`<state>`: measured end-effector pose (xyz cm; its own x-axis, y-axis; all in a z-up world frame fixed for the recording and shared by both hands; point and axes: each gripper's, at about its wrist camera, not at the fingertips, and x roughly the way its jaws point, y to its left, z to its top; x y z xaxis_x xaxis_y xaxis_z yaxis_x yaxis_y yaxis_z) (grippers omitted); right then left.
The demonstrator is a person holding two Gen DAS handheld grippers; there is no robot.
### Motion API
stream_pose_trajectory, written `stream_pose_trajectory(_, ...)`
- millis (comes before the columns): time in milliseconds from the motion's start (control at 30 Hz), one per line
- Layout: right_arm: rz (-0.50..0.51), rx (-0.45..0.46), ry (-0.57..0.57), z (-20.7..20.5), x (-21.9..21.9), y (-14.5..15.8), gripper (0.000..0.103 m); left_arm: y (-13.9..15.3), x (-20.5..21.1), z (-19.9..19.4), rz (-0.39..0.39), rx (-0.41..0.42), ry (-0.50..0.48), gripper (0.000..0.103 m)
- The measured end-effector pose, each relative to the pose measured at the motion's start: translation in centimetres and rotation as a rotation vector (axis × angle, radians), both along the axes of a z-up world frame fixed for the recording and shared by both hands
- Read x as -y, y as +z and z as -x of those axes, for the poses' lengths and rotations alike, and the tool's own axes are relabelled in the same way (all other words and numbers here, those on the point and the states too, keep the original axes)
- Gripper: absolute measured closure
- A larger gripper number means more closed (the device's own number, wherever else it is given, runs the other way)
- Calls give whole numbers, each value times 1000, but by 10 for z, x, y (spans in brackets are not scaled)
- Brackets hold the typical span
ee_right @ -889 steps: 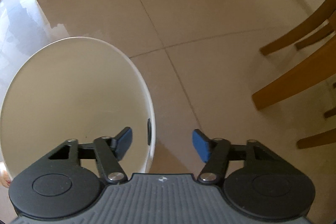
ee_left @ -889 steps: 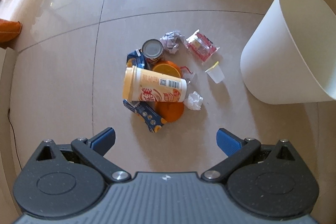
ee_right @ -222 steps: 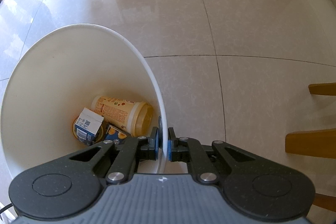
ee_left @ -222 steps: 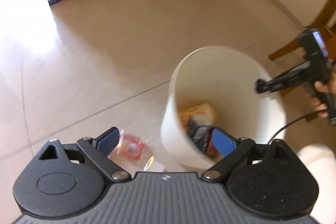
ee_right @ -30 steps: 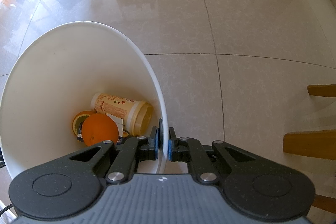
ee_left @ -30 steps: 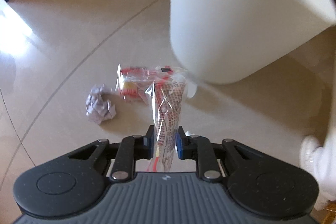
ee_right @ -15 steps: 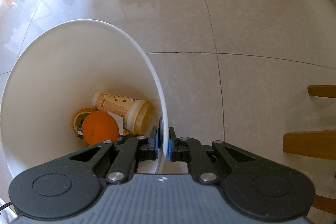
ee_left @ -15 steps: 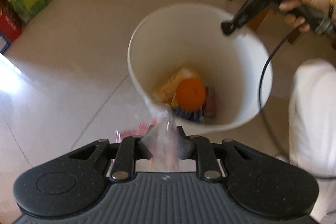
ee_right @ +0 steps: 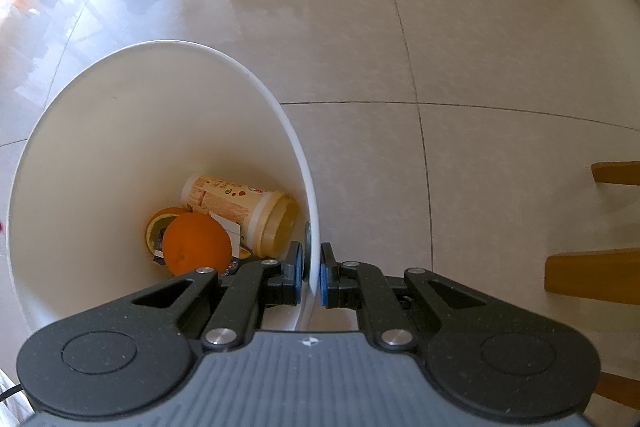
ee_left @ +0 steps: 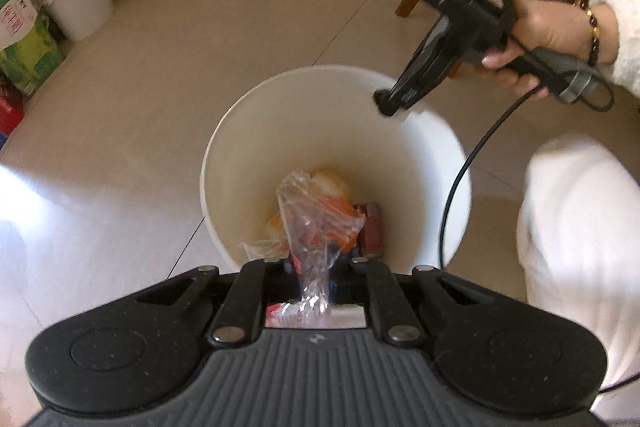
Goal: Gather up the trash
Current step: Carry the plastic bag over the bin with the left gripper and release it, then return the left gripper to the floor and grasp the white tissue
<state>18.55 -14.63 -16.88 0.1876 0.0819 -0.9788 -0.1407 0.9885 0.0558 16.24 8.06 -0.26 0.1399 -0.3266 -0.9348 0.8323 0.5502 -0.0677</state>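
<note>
The left claw point(ee_left: 314, 269) is clamped shut on a clear plastic wrapper point(ee_left: 316, 227), which sticks forward from between its pads and hangs over the open mouth of the white bin point(ee_left: 224, 155). The step in hand looks like the drop. To do it well, the wrapper should be let go only while its whole length sits inside the rim; the film is light and crinkled and may cling to a pad, so opening wide and giving a small downward dip would likely help it fall free. The near edge of the bin lies just under the claw's nose, so a little more reach toward the middle would be safer than releasing here.

The right claw point(ee_right: 312, 277) is pinched tight on the wall of the bin point(ee_right: 296, 147), one pad inside and one outside, holding it tipped toward the left claw. It should hold firm until the wrapper lands.

Inside the bin lie an orange point(ee_right: 196, 245), a tall paper cup point(ee_right: 236, 211) on its side and some cartons beneath them, partly hidden.

In the left wrist view the person's right hand point(ee_left: 552, 35) grips the handle out to the right, wrist level, with the tool angled down and leftward to the rim. The left claw points steeply downward into the bin from above the floor point(ee_left: 140, 87).
</note>
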Motion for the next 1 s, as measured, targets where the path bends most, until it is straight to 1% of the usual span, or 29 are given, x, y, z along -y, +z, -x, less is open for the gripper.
stream_pose_trajectory(33,0,0,1,0,0,0,93,2,4,1,10,-2,-11,90)
stream_pose_trajectory(100,-1,1,3,0,0,1,93,2,13,1,19,-6,-15,75)
stream_pose_trajectory(167,-4,2,3,0,1,1,93,2,20,4,18,7,-18,47)
stream_pose_trajectory(200,-7,3,1,1,2,2,93,3,20,5,13,20,-23,40)
stream_pose_trajectory(233,-8,4,1,1,2,2,93,3,22,7,3,30,-26,31)
stream_pose_trajectory(333,-12,7,3,2,3,3,93,-1,23,8,-12,37,-25,29)
stream_pose_trajectory(500,-20,9,1,3,6,4,93,-9,19,3,-30,26,28,25)
stream_pose_trajectory(700,-22,13,4,3,6,5,93,-17,-5,2,-41,47,101,18)
stream_pose_trajectory(833,-23,15,3,3,6,5,93,-33,-29,3,-61,31,167,18)
stream_pose_trajectory(1000,-26,14,-1,3,7,4,93,-62,-60,7,-73,-21,270,18)
